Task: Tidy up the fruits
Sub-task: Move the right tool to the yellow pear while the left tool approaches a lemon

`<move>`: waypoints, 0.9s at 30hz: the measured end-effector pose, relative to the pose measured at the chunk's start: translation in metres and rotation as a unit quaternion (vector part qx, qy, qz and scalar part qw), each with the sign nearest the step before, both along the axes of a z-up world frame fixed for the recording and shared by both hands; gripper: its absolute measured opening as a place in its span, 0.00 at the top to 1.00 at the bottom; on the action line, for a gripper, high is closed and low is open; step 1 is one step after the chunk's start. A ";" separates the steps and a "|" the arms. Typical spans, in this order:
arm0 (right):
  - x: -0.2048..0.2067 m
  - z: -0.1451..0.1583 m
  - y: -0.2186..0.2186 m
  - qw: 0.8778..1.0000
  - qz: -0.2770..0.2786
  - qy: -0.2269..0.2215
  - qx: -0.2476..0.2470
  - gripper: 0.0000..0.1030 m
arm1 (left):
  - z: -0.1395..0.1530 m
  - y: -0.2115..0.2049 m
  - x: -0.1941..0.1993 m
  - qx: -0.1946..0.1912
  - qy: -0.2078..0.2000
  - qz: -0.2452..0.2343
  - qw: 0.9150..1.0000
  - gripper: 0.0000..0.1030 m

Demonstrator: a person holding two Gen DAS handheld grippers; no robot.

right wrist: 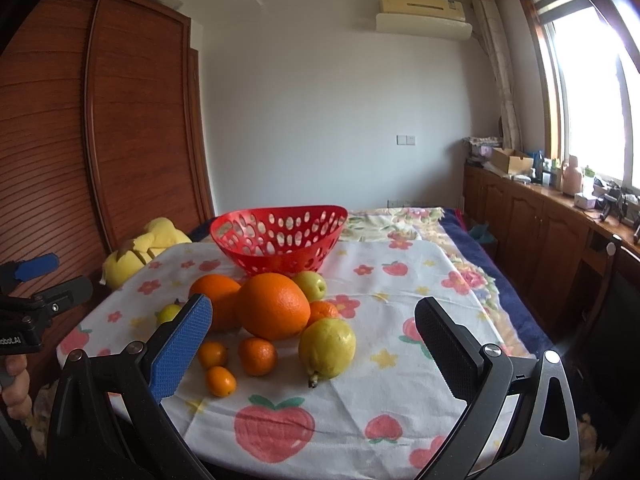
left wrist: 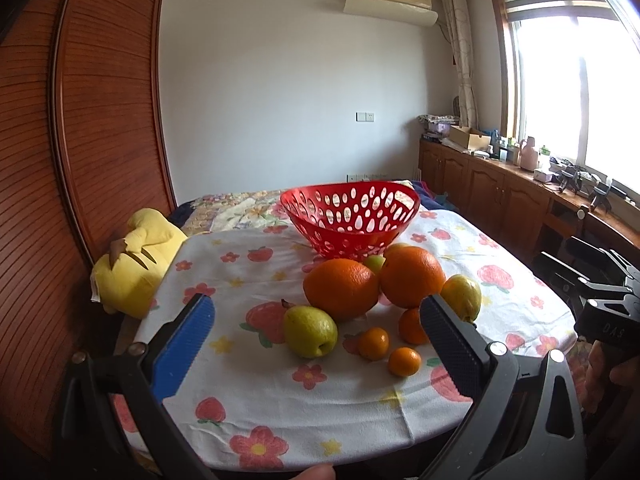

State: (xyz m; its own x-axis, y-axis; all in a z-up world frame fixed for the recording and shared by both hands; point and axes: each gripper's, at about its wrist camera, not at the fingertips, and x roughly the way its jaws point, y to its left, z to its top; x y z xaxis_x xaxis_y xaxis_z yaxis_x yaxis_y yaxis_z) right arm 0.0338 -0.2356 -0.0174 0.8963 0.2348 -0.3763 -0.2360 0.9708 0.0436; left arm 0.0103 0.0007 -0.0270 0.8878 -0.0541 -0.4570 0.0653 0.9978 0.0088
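- My left tongs [left wrist: 316, 328] and right tongs [right wrist: 314, 328] are both spread wide, holding nothing.
- The oranges [right wrist: 273, 306], pears [right wrist: 327, 347] and kumquats [right wrist: 220, 381] lie clustered on the tablecloth [right wrist: 400, 380], just before the empty red basket [right wrist: 279, 239], the likely destination.

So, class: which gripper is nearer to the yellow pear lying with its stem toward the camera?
Right. The right gripper frames that pear between its open fingers; the left gripper sits further left, the pear behind its right finger.

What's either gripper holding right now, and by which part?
Nothing. The left gripper and right gripper are both open and empty, short of the fruit pile on the flowered white tablecloth. The red perforated plastic basket sits empty behind.
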 end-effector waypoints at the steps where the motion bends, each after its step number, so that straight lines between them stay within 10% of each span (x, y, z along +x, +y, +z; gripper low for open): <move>1: 0.002 -0.003 -0.001 1.000 0.000 0.003 -0.001 0.00 | -0.003 0.001 0.002 -0.001 0.003 -0.001 1.000 0.00; 27: 0.089 -0.072 -0.004 0.991 0.050 0.115 -0.042 0.04 | -0.063 0.026 0.062 -0.031 0.096 -0.019 0.995 0.04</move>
